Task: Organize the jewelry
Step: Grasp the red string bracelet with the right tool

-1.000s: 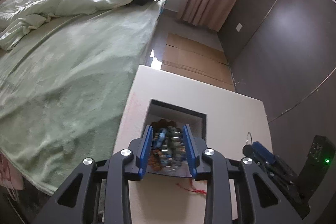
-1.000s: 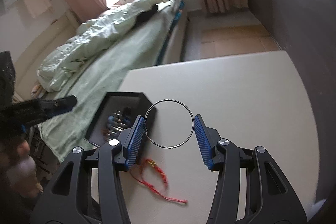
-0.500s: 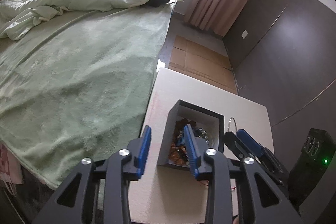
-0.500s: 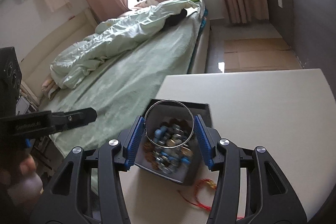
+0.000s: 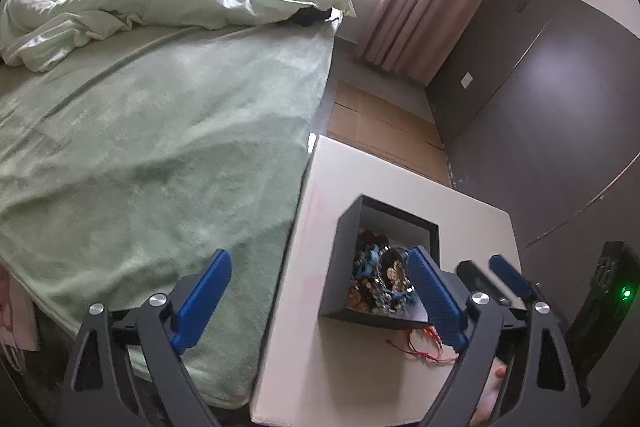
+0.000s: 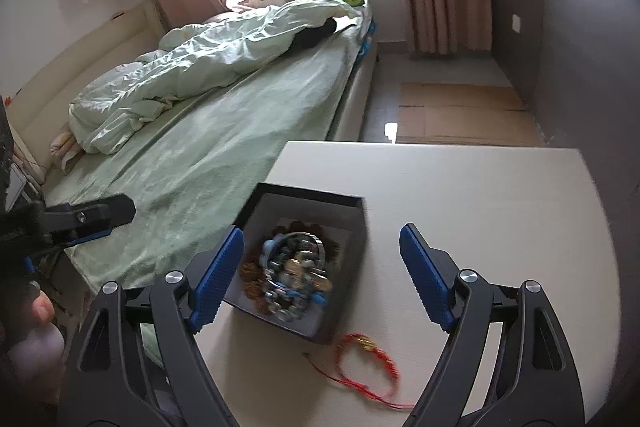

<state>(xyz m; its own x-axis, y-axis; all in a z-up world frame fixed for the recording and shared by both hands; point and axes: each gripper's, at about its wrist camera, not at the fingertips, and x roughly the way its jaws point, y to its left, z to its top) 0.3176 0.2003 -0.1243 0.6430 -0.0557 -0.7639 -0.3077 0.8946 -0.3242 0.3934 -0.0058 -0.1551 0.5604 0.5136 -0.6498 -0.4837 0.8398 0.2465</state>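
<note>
Both tongs are opening and are grasping nothing: the left tongs (image 5: pixel 320 301) and the right tongs (image 6: pixel 322 277) are hanging over the black box (image 6: pixel 352 223) on the desk (image 6: pixel 480 195). The bracelets are lying inside it. The red cord bracelet (image 6: pixel 362 359) is waiting beside the box; the next move probably calls for gripping this thin cord.

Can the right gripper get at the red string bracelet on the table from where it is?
Probably yes. The red string bracelet lies bare on the table beside the black box, with nothing over it. The right gripper is empty, jaws opening, just above.
</note>
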